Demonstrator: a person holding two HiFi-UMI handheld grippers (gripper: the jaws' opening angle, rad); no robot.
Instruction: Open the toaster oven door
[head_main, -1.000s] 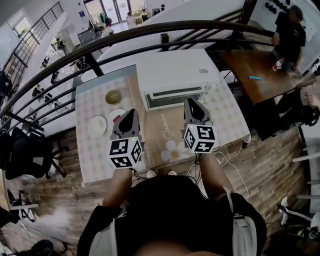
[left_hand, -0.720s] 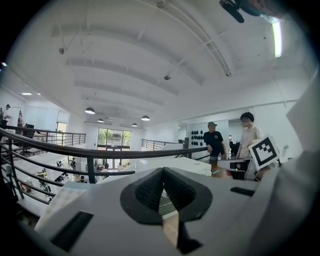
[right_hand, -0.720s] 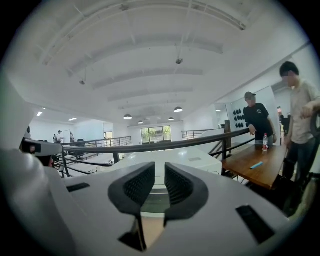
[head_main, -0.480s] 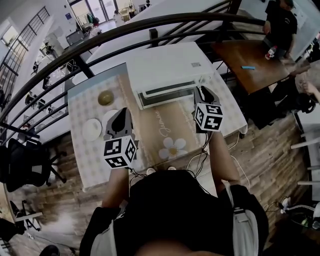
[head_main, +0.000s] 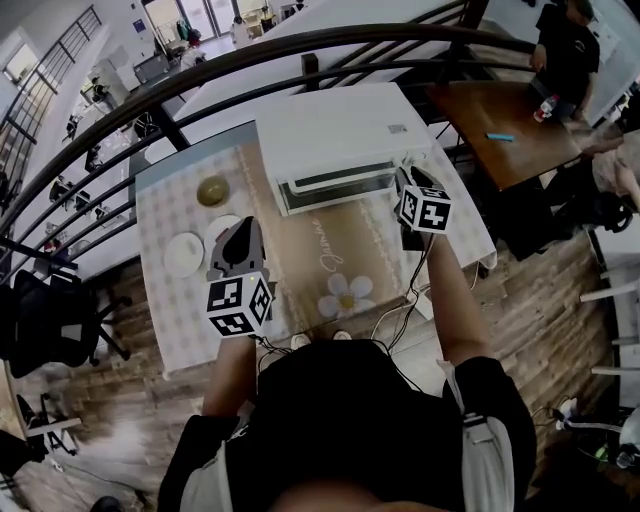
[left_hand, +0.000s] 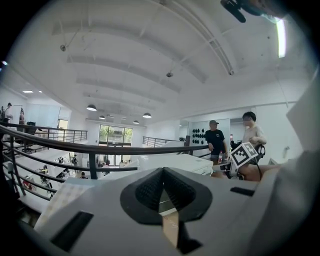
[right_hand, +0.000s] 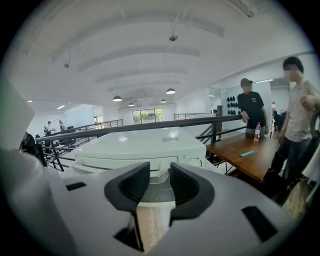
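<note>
Our right gripper (head_main: 408, 180) has its jaws spread apart, having just been opening, and in the right gripper view (right_hand: 159, 174) nothing stands between them but the light front of the toaster oven (right_hand: 140, 145) beyond. It hangs just beside the right end of the oven's front, near the knob (right_hand: 193, 161), pointing a little downward at the door (head_main: 336, 182). Our left gripper (head_main: 243, 230) is clenched with nothing in it (left_hand: 161, 175); it hangs over the table (head_main: 165, 215), well apart from the oven, so the right hand is plainly the nearer one. The toaster oven (head_main: 335, 130) sits at the far edge of the table, its door closed and facing us. The door's upper edge runs left to right across our view, in the same direction as the gap between the right jaws. We judge that this gripper must shift left toward the door's middle and either roll or come down over that edge to pull it open.
</note>
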